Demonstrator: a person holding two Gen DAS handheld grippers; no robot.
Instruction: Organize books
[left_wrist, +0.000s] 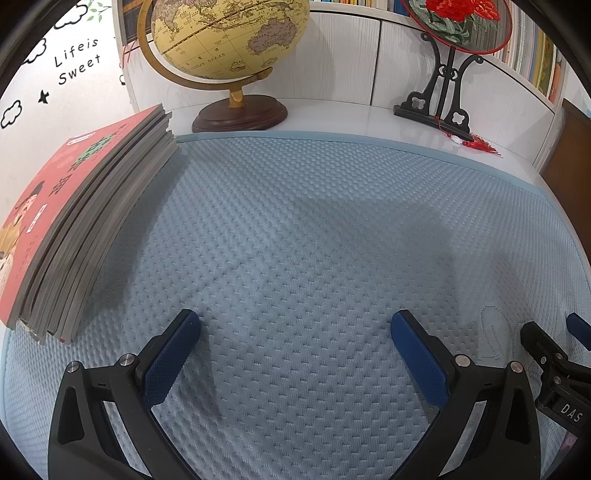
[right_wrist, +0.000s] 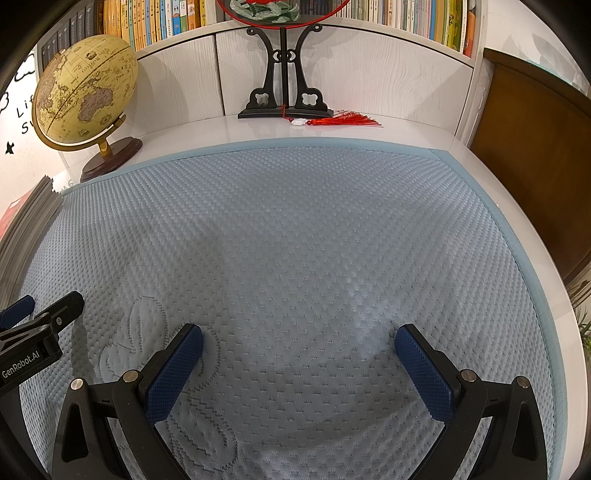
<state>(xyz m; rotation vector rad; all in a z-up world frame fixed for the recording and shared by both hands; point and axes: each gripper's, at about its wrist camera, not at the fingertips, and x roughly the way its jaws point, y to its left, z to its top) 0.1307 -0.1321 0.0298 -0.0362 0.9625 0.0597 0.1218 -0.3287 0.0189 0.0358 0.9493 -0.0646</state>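
blue mat (left_wrist: 295, 229) bare across the middle; book stack (left_wrist: 92, 221) blocks the left edge, globe (left_wrist: 229, 55) and fan stand (left_wrist: 439, 99) behind

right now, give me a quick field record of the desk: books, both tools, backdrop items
books: stack with red cover on top, lying at left edge of blue mat
left tool: open, empty, over mat
right tool: open, empty, over mat
globe: on white desk behind stack
fan stand: black, red tassel beside it
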